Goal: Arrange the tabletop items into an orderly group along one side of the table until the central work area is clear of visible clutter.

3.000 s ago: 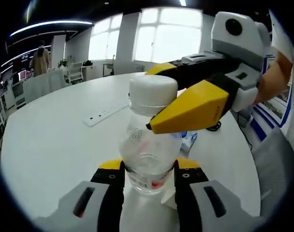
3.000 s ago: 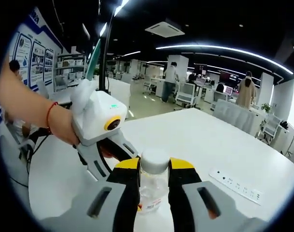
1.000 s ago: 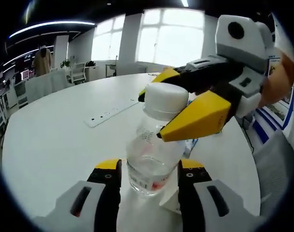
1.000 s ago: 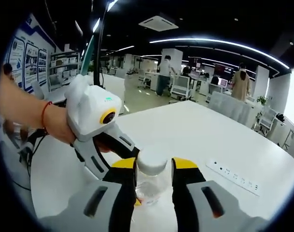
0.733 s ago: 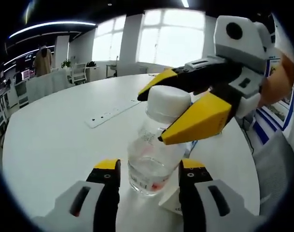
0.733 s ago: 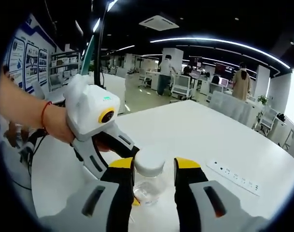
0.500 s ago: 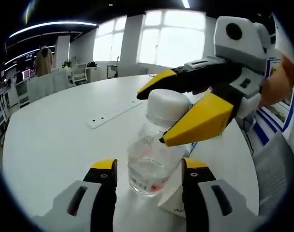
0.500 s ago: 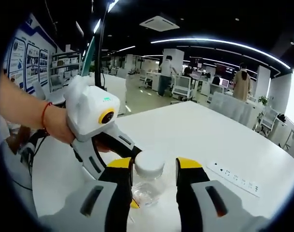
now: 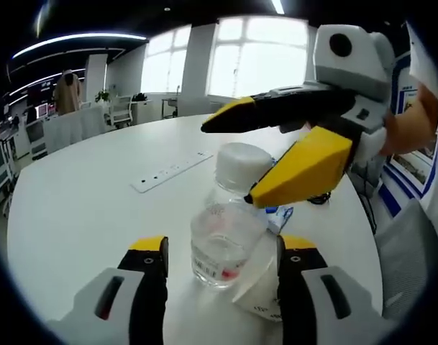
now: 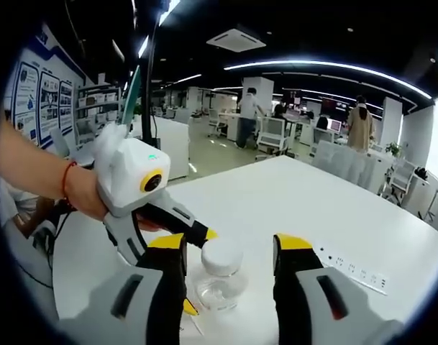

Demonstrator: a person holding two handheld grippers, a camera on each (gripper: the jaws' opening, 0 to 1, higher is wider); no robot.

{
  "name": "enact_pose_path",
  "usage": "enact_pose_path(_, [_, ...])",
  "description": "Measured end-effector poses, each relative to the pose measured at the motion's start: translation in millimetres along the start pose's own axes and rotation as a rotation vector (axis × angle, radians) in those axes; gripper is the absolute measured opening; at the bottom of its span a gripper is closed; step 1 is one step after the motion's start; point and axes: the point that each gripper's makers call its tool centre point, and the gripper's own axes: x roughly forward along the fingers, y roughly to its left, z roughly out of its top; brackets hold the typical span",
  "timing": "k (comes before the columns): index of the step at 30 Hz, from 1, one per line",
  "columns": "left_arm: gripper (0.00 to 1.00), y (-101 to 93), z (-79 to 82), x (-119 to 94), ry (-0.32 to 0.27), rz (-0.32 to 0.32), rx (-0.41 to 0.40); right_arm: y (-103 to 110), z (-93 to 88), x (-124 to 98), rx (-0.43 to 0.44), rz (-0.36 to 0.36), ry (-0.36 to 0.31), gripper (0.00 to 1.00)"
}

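A round white table (image 9: pixel 75 208) carries a clear bottle (image 9: pixel 229 230) at centre, a white power strip (image 9: pixel 168 171) at ten o'clock, and a white paper piece (image 9: pixel 260 291) beside the bottle.

A: Small clear plastic bottle (image 9: pixel 224 248), glossy, see-through; its white screw cap (image 9: pixel 242 164) matt, smooth.

B: Round white bench (image 9: pixel 82 208) smooth with a faint sheen. Both grippers' yellow-and-black jaws hard matt plastic, grey housings likewise.
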Motion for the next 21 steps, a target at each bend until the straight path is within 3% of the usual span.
enact_pose_path(21, [0.70,-5.0,6.5,-23,-0.016,0.033,-0.040,-19,4.4,-23,0.047,-0.022,-0.012,0.52])
